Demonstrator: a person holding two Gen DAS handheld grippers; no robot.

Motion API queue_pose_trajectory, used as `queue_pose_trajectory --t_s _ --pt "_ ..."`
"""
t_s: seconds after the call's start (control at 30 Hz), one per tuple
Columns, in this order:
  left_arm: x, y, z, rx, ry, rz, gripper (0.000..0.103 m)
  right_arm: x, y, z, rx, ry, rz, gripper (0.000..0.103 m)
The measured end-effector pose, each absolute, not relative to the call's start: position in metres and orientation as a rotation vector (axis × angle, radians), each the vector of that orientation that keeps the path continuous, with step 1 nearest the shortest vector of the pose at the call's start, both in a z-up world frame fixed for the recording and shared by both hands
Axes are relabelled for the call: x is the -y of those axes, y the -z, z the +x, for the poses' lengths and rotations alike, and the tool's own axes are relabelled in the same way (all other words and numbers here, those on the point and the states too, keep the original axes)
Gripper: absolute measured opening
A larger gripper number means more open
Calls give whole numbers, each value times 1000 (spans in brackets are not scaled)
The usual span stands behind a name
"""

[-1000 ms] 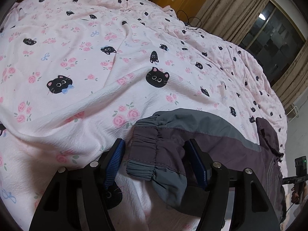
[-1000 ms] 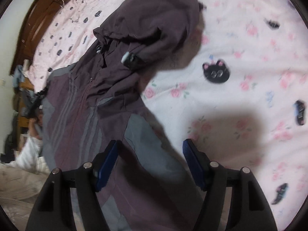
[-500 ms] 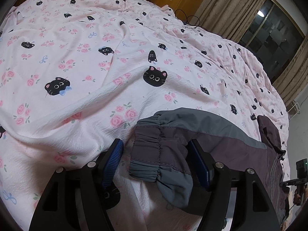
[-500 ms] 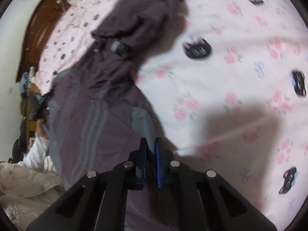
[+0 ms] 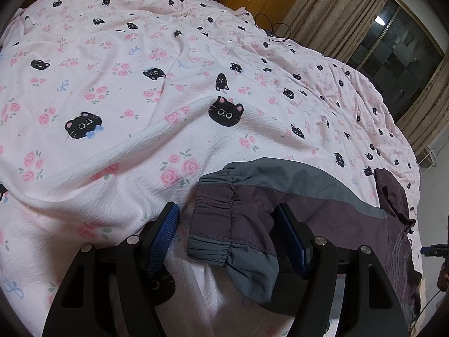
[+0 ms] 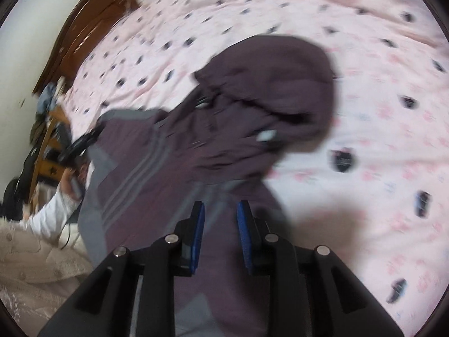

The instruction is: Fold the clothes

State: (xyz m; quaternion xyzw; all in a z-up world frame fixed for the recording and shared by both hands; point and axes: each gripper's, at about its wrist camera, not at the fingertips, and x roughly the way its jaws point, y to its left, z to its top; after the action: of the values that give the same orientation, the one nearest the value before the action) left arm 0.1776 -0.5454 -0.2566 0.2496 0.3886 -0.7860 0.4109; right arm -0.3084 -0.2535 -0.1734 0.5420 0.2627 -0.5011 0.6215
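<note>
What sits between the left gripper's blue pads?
In the left wrist view, the purple and grey jacket's elastic sleeve cuff lies between the open left gripper's pads, resting on the pink cat-print bedsheet.

Jacket is being shown as thin matt woven cloth, purple and grey, its cuff gathered into elastic ribbing. Bedsheet is being seen as crinkled, rough-textured pink cotton-like cloth, wrinkled toward its far edge. Left gripper is being rendered in matt black plastic with shiny metal screws; finger pads look like ribbed blue rubber. Headboard is being shown as glossy dark wood. Curtains appear as coarse beige cloth.
</note>
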Motion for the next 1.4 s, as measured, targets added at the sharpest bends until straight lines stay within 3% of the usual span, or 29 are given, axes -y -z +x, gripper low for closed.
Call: queue_pose_trajectory --t_s 0.2,0.37,0.5,0.57,0.73,0.8,0.83,1.2,1.4 --pt "545 256 177 -976 1978 630 66 278 217 -301 -681 1173 1299 24" --pt "545 257 177 -972 1979 632 67 279 234 -312 -655 1196 1341 10" --pt "545 257 177 -969 1979 634 67 272 230 -320 -679 1250 1338 10" --pt "544 257 177 -969 1979 634 67 269 228 -324 -692 1277 1336 17" --pt "544 256 177 -970 1979 633 67 261 219 -330 -720 1346 1320 20" --pt "544 256 177 -970 1979 633 67 259 208 -323 -733 1365 1285 53" --pt "544 256 177 -970 1979 633 67 257 203 -319 -740 1375 1266 74" --pt "545 257 177 -977 1982 629 67 221 155 -273 -808 1422 1117 77" --pt "545 256 177 -977 1981 630 67 199 186 -240 -889 1380 1141 79"
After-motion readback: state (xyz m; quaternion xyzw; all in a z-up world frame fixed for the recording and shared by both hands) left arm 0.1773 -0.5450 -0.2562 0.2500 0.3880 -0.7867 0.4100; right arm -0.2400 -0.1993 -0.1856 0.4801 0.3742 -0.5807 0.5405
